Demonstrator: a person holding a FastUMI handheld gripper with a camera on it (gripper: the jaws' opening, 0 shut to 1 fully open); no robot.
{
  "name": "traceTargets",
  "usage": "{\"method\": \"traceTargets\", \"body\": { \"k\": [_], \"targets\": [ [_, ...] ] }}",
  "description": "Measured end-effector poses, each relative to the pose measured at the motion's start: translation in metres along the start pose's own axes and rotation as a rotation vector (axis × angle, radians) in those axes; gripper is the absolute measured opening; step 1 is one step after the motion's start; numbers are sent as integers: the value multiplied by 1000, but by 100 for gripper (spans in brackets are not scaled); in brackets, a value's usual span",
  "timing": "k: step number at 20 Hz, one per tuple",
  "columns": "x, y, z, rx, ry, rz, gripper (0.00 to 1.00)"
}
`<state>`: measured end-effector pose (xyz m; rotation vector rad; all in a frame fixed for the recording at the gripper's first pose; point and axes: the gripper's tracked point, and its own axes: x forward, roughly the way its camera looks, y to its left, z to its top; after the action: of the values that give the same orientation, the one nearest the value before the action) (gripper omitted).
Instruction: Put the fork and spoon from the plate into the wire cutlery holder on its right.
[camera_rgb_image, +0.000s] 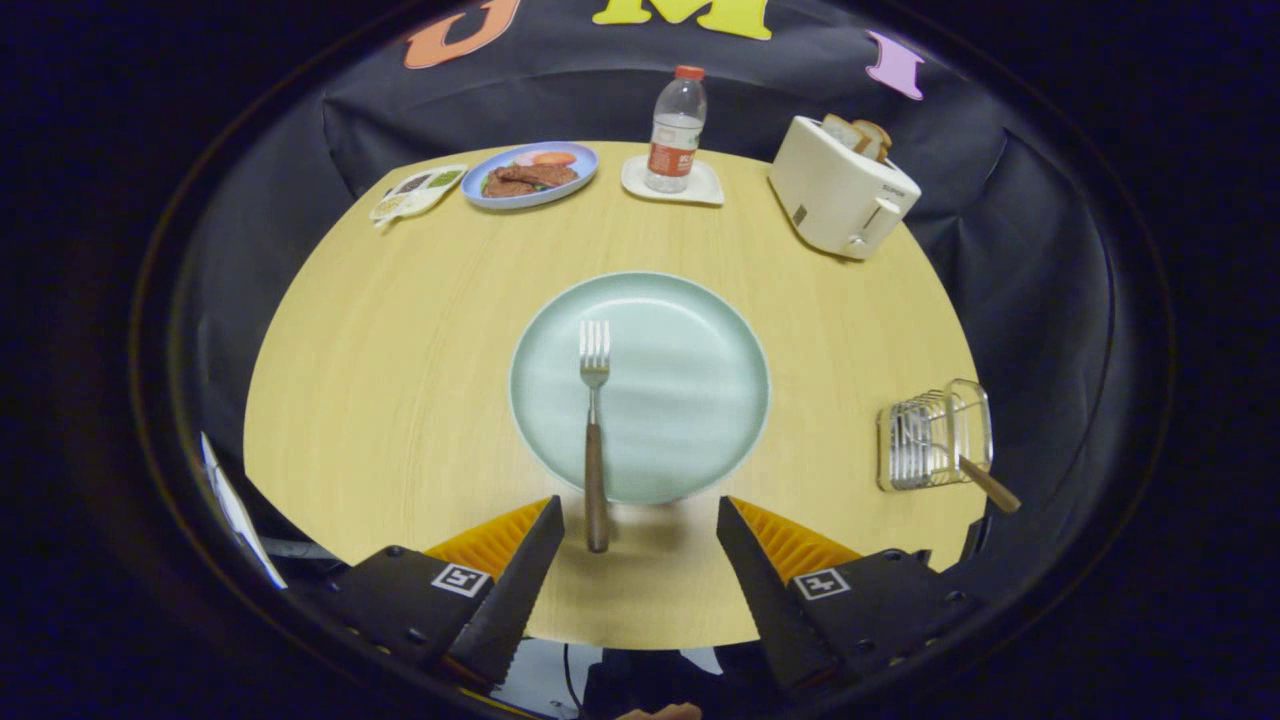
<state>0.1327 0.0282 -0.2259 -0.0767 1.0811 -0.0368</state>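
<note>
On the round pale-wood table (400, 380), the far left holds a small snack packet (415, 192) and a blue plate of food (530, 174), and nearer me the steel fork with a brown wooden handle (595, 430) lies on the pale green round plate (690, 390), its handle overhanging the near rim. My gripper (640, 520) is spread wide and holds nothing, the fork's handle end between the fingers, nearer the left one. Further right stand a clear water bottle (676, 128) on a white coaster, a cream toaster (842, 188) with bread, and the wire cutlery holder (935, 435) with a wooden-handled utensil (985, 482) already in it.

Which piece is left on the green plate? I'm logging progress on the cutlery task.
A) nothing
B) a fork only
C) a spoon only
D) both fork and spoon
B: a lone fork lies on the plate, handle toward the open gripper; a wooden handle already sticks out of the wire holder.
</note>
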Motion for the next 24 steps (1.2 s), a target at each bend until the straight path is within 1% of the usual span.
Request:
{"method": "traceTargets", "body": {
  "k": [3, 5, 8, 9, 12, 17, 19, 20, 24],
  "targets": [
    [20, 10, 6, 10, 3, 3, 92],
    [32, 13, 8, 3, 9, -6, 87],
    [42, 11, 7, 1, 25, -24, 75],
    [44, 15, 6, 0, 30, -12, 65],
    [47, 18, 14, 22, 19, 8, 53],
    [67, 19, 14, 29, 69, 31, 53],
    [71, 20, 7, 12, 99, 38, 21],
    [72, 22, 9, 15, 94, 48, 21],
    [77, 21, 8, 22, 109, 42, 20]
  ]
}}
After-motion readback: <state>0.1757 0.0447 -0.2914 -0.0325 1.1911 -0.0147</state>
